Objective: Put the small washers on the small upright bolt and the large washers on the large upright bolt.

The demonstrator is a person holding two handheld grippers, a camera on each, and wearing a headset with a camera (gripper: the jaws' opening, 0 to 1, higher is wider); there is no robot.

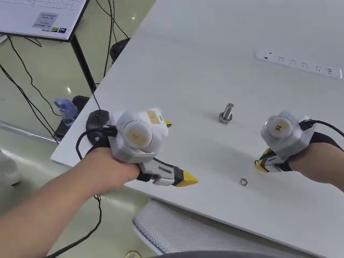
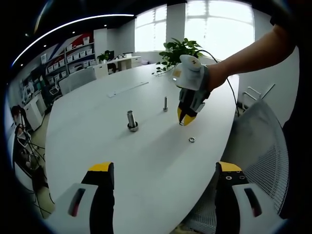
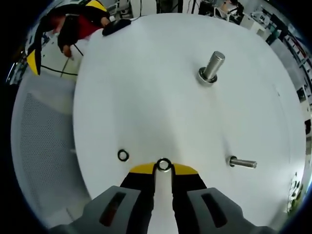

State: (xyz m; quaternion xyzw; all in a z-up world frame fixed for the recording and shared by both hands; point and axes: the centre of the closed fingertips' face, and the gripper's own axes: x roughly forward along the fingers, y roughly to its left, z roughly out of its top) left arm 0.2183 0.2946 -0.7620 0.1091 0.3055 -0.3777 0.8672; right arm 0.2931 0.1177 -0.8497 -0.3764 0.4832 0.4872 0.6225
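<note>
1. My right claw [image 3: 164, 170] is closed on the held washer [image 3: 164, 159], pinched at the very tips. I cannot tell whether the washer touches the table [image 1: 177, 70].
2. My left claw [image 2: 165, 168] stands wide open with nothing in it. It hangs at the table's near edge, tips over the white top, my hand out past the edge.
3. The loose washer [image 3: 123, 155] lies flat near that same edge, just beside the right claw's tips, on the side toward the left claw.
4. The large bolt [image 3: 210, 68] stands upright toward the middle of the table, well apart from every edge, with bare top all around it.
5. The small bolt [image 3: 242, 163] stands near my right claw, on the side away from the loose washer, apart from the tips.
6. A broad stretch of bare top runs between my two claws and on up to the large bolt.
7. The power strip [image 1: 298, 63] lies along the far side, well apart from both bolts.
8. A mesh chair [image 1: 172, 231] sits below the near edge, between my arms.
</note>
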